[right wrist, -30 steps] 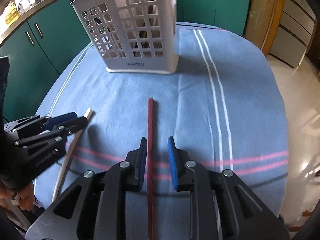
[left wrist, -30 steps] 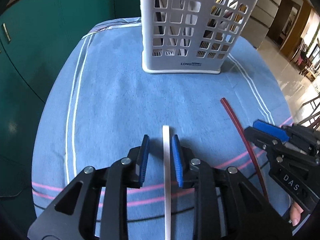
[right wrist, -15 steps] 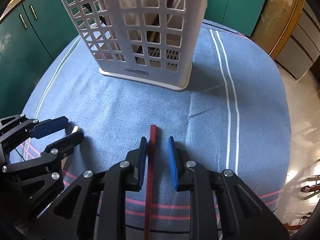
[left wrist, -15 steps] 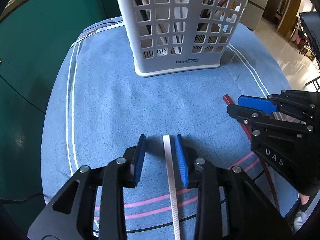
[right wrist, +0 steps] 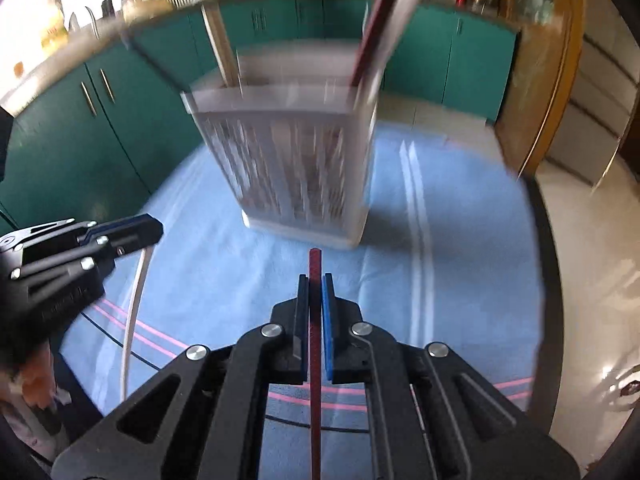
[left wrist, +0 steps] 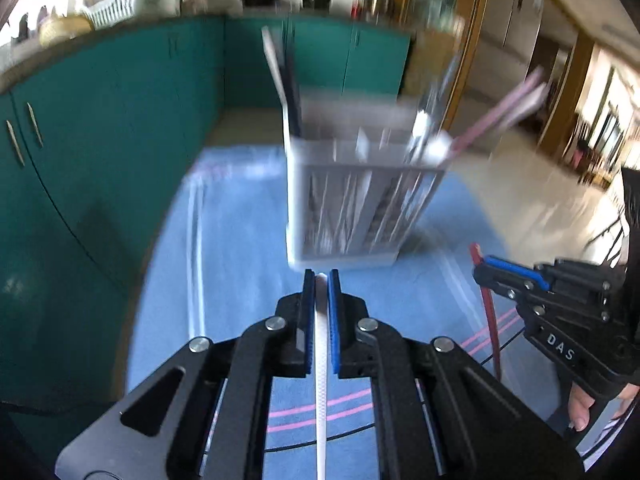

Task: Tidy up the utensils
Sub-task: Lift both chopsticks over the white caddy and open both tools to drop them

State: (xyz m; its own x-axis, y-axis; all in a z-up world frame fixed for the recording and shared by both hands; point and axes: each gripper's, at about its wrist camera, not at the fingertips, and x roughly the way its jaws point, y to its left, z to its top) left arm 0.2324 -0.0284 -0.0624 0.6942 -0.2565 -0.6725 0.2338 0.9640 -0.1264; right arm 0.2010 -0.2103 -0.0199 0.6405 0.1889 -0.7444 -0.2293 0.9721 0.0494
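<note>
Left tool (left wrist: 321,276): we see its blue pads pressed together on the white chopstick (left wrist: 321,364), which runs straight back between the fingers toward the camera; its tip sits level with the pad ends.
Right tool (right wrist: 316,280): we see it clamped on the dark red chopstick (right wrist: 315,360), whose tip pokes a little past the pads toward the basket.
Left tool from the right wrist view: we see it at the near left (right wrist: 150,236), with the white chopstick (right wrist: 134,312) trailing down from it over the cloth.
Right tool from the left wrist view: we see it at the near right (left wrist: 482,270), with the dark red chopstick (left wrist: 489,312) hanging below its pads.
Utensil basket (left wrist: 360,208): we see a white lattice basket standing upright on the surface, farther than both tools and roughly between them; it is blurred, so we cannot tell its compartments apart.
Basket contents: we see several long utensils sticking out of the top, among them a pink stick (left wrist: 504,114) leaning right; the rest are too smeared to name.
Surface (right wrist: 460,248): we see a blue cloth with white stripes and pink lines over it.
Background: we see teal cabinets (left wrist: 100,120) on the far side and left.
</note>
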